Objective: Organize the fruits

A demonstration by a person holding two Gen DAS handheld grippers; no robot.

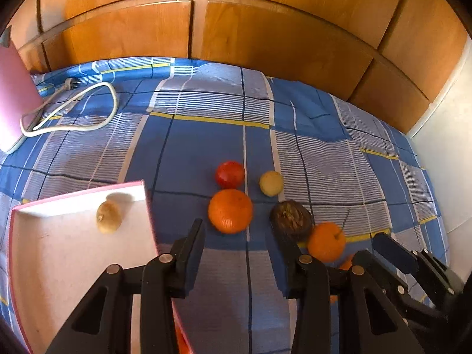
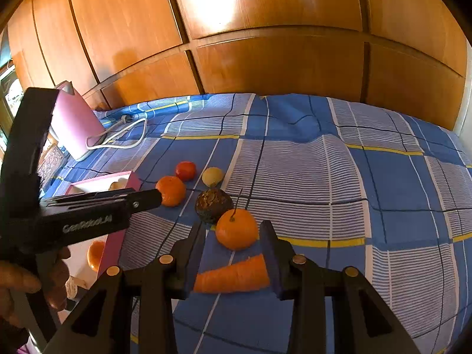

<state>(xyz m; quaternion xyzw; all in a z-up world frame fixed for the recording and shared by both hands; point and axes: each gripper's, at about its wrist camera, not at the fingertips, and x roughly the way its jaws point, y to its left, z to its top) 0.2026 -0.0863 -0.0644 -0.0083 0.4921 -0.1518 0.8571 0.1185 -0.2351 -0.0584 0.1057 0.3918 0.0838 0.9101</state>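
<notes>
From the left wrist, a bed (image 1: 206,135) under a blue plaid sheet runs back to a wall of wooden wardrobe doors (image 1: 265,38); a white wall (image 1: 445,165) closes the right side; a pink case (image 1: 14,94) leans at far left with a white cable (image 1: 73,109) looped beside it. A pink-edged white tray (image 1: 59,253) lies on the sheet at lower left, holding a pale onion-like bulb (image 1: 108,216). The left gripper (image 1: 239,250) hangs spread over bare sheet, nothing between its jaws; ahead sit a large orange (image 1: 230,211), a red fruit (image 1: 230,174), a yellow fruit (image 1: 271,183), a dark brown fruit (image 1: 290,219) and a stemmed orange (image 1: 326,242).

From the right wrist, the same wardrobe doors (image 2: 265,44) fill the back; the sheet ripples mid-bed. The right gripper (image 2: 233,256) pinches a carrot (image 2: 233,275) crosswise, just above the sheet; the stemmed orange (image 2: 237,228) lies just beyond. The left gripper (image 2: 147,199) reaches in from the left in a hand (image 2: 17,283), over the tray (image 2: 118,244), where another orange (image 2: 96,255) rests.
</notes>
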